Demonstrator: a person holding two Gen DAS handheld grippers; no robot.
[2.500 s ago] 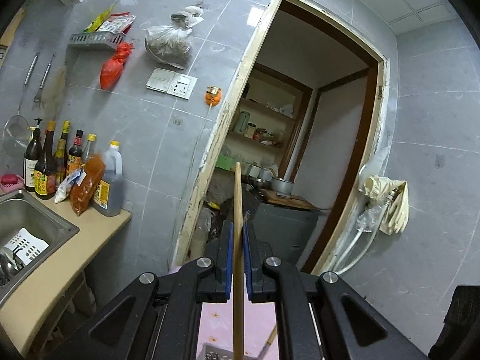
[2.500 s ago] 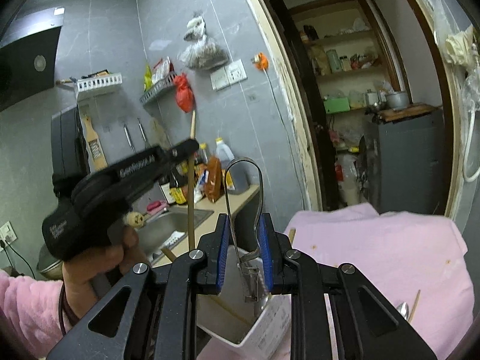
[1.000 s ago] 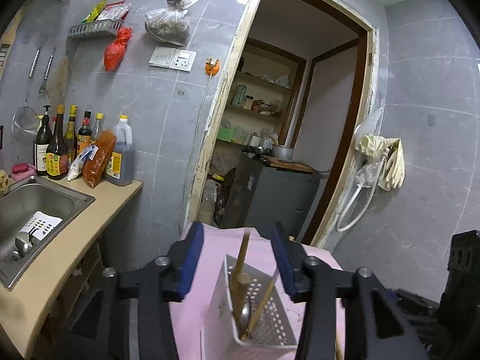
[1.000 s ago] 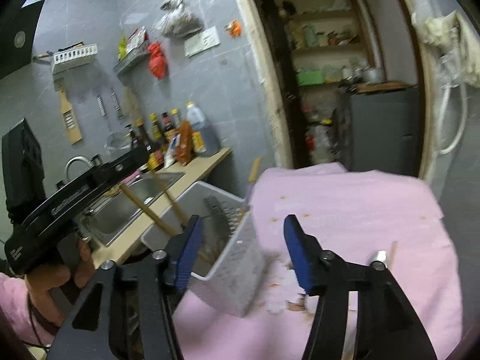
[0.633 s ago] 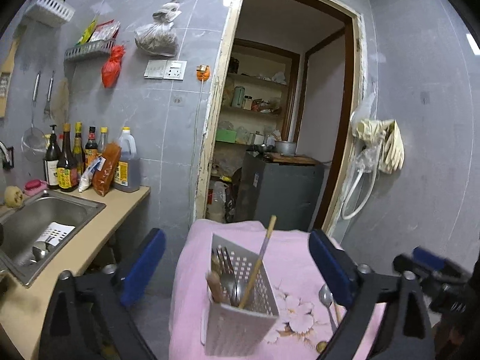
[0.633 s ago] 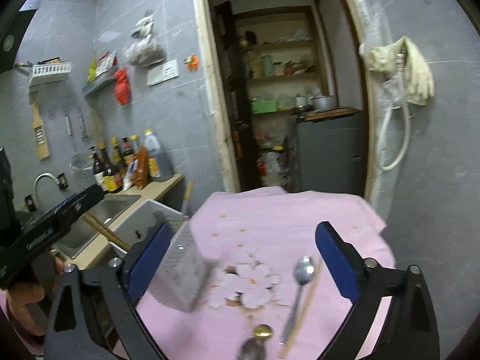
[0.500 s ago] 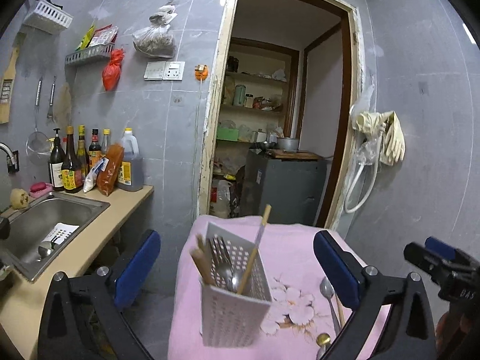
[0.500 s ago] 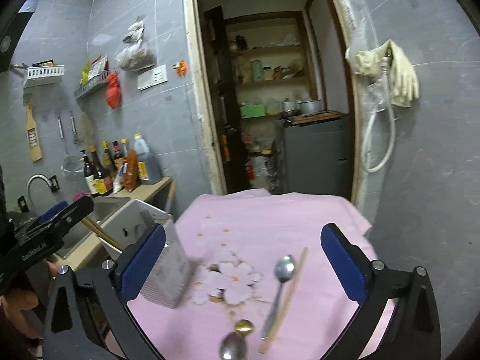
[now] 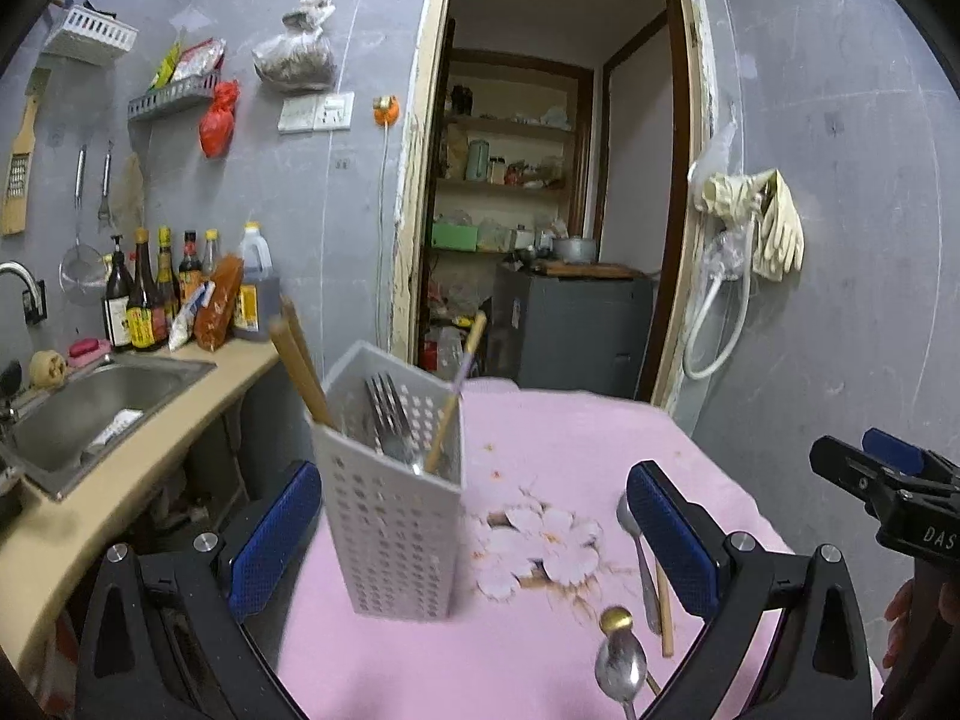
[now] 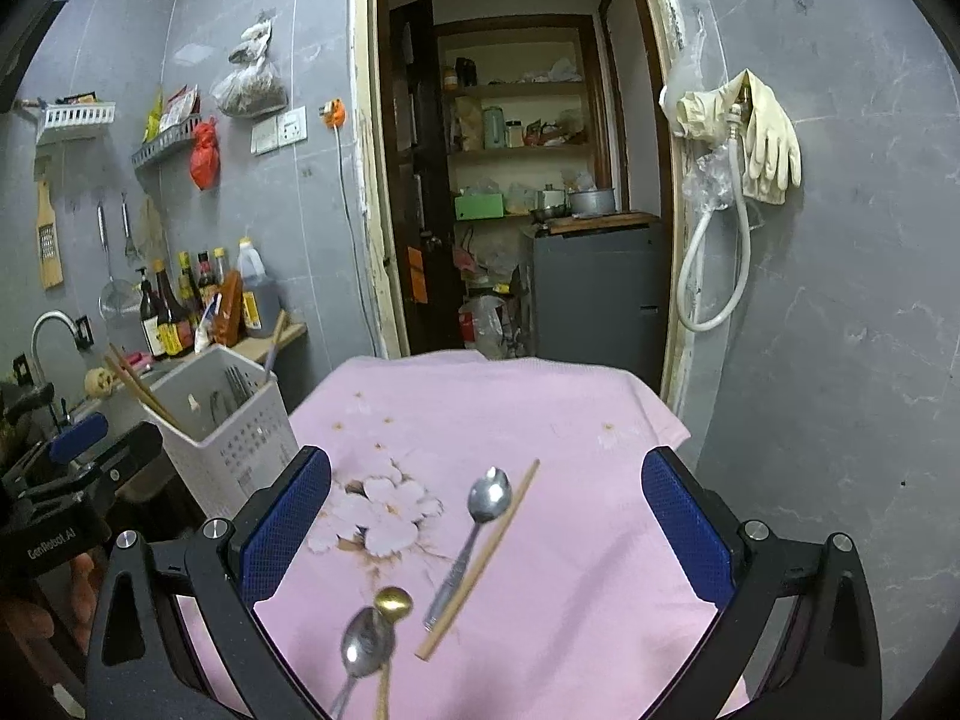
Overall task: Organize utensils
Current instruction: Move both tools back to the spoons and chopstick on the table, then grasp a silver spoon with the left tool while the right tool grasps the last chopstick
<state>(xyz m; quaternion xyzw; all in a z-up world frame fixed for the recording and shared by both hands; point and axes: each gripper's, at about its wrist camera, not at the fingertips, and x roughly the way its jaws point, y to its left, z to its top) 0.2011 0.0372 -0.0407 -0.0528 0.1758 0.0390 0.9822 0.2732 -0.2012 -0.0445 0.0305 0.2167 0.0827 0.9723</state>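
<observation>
Both grippers have drawn back, jaws wide apart, empty. Ahead of the left gripper (image 9: 474,534) stands the utensil holder (image 9: 393,510); a spoon (image 10: 474,534) between the right gripper's (image 10: 486,534) fingers lies lengthwise, bowl pointing away.

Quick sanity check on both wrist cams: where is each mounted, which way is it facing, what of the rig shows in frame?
Left wrist: on the left claw, looking forward over the pink cloth at the white utensil basket; its own open blue pads and the right claw at the right edge show.
Right wrist: on the right claw, facing the loose spoon and chopstick; the left claw at left shows.
Shared: basket, cloth, spoons, doorway.
</observation>
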